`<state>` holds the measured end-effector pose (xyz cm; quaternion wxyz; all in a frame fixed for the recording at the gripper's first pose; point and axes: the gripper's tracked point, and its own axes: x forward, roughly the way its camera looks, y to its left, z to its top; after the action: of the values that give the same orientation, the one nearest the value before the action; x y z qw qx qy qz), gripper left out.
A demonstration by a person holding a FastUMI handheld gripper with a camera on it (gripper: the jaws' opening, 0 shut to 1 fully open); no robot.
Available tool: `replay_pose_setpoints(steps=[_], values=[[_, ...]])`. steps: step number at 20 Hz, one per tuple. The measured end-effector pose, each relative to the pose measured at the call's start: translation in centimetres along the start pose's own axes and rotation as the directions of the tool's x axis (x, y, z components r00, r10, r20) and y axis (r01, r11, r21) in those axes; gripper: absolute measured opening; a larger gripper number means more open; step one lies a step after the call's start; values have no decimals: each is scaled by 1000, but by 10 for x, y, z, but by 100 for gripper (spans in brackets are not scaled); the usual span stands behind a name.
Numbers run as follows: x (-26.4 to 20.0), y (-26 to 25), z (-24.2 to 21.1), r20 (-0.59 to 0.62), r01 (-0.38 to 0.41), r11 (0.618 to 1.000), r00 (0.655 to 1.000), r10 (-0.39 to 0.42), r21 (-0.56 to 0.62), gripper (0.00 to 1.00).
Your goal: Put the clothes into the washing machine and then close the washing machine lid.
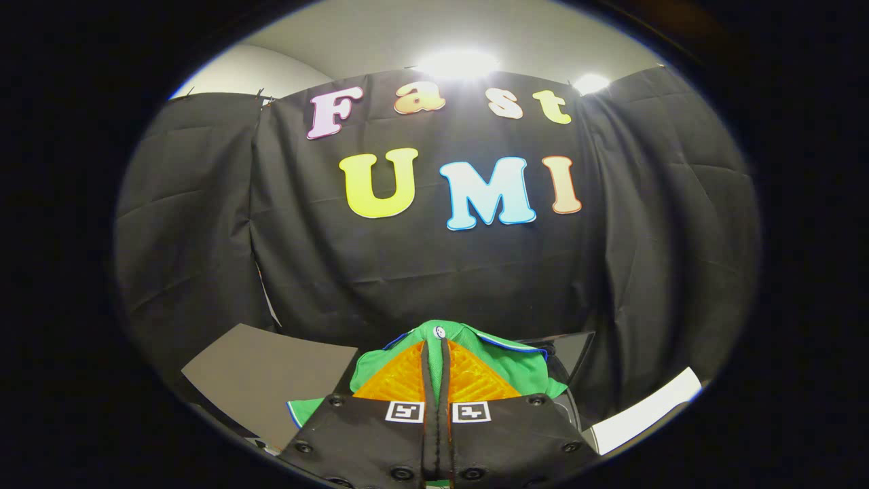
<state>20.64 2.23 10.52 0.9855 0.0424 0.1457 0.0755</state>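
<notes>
- My gripper (436, 353) has its fingers pressed together with a fold of the green garment (506, 367) pinched between them; the cloth spills out on both sides of the fingers and over their tips.
- The garment hangs clear, lifted up against the black booth wall (421, 272), so I judge this to be the carry step: clothes in hand, not yet in the machine.
- I point the gripper roughly level, towards the wall, held high.
- Low to my left lies a dark flat panel (271, 377), and low to my right a white edge (645, 411); I cannot tell whether either belongs to the washing machine.
- Next I need to tip down, find the drum opening, and only then let go.
</notes>
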Motion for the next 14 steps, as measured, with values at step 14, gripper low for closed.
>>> replay_pose_setpoints(steps=[14], values=[[49, -73, -119, -154, 75, 996, 985, -80, -41, 1]])
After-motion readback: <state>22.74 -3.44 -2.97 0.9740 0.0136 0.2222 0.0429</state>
